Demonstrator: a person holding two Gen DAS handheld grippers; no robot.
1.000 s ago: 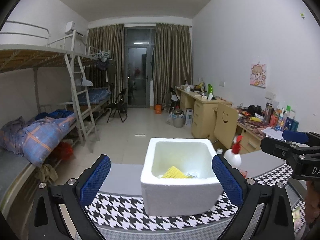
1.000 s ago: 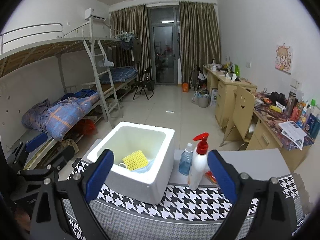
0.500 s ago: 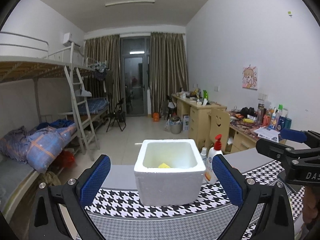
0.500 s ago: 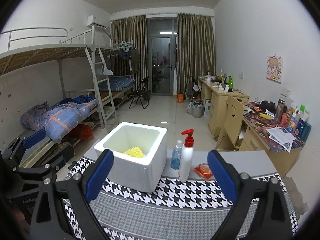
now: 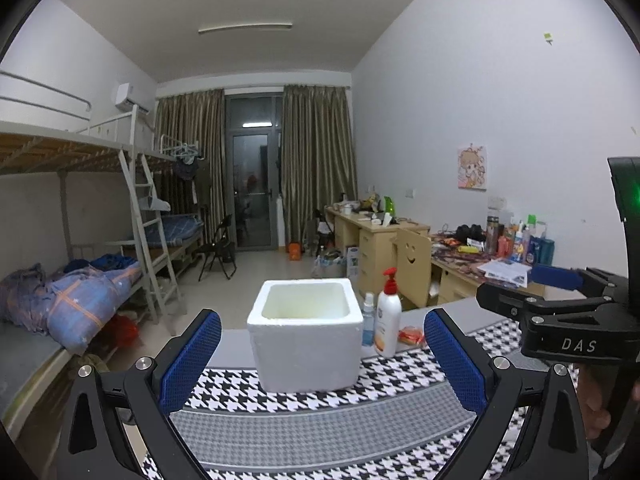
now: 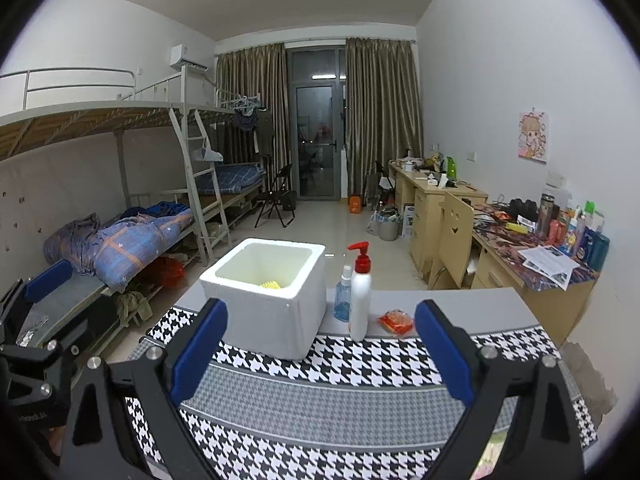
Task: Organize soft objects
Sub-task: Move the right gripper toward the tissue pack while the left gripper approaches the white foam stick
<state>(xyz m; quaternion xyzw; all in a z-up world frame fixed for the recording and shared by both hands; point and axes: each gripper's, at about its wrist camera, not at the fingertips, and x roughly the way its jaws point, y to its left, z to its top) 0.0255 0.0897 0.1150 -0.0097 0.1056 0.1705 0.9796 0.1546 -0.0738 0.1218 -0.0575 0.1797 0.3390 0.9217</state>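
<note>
Both grippers are held above the table with jaws spread wide and nothing between the blue pads. The left gripper [image 5: 322, 364] is seen in its own view, its pads at 8 and 4 o'clock of the frame; the right gripper [image 6: 320, 354] is framed the same way in the right wrist view. In the left view the right gripper [image 5: 560, 312] is also seen at 3 o'clock, gripped by a hand [image 5: 600, 412] at the frame edge.

A white foam box [image 6: 266, 296] is set on the houndstooth cloth [image 6: 360, 364], near the table's far edge. Inside the box, a yellow sponge [image 6: 271, 285] is glimpsed low against the near wall at 5 o'clock of the opening; in the left view the box [image 5: 306, 340] is seen, but its contents are hidden by the rim.

At 3 o'clock of the box, a small blue bottle [image 6: 343, 294] is placed just beside a white pump bottle [image 6: 360, 300] with a red head. Further toward 3 o'clock, an orange packet [image 6: 396, 322] is laid flat on the grey table [image 6: 460, 304].
</note>
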